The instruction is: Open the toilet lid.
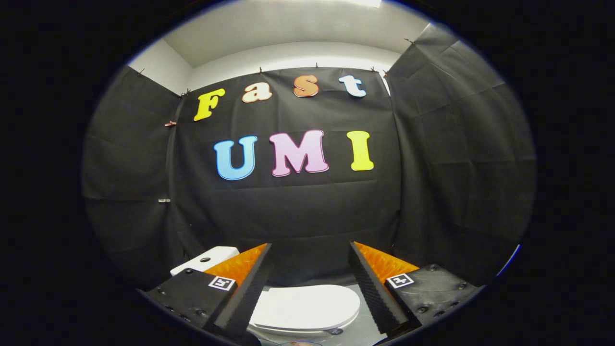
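Observation:
A white toilet stands low ahead. Its lid (307, 306) lies flat and closed on the bowl, seen between and below my two fingers. The white tank (205, 259) with a round button on top sits behind the left finger (250, 288). My gripper (310, 250) is open, held above the lid and apart from it, with a wide gap and nothing between the fingers. The left part of the lid is hidden behind the left finger.
Black cloth walls close the booth on the far side, the left and the right. A grey floor strip (362, 327) shows beside the toilet, near the right finger. White wall and ceiling show above the cloth.

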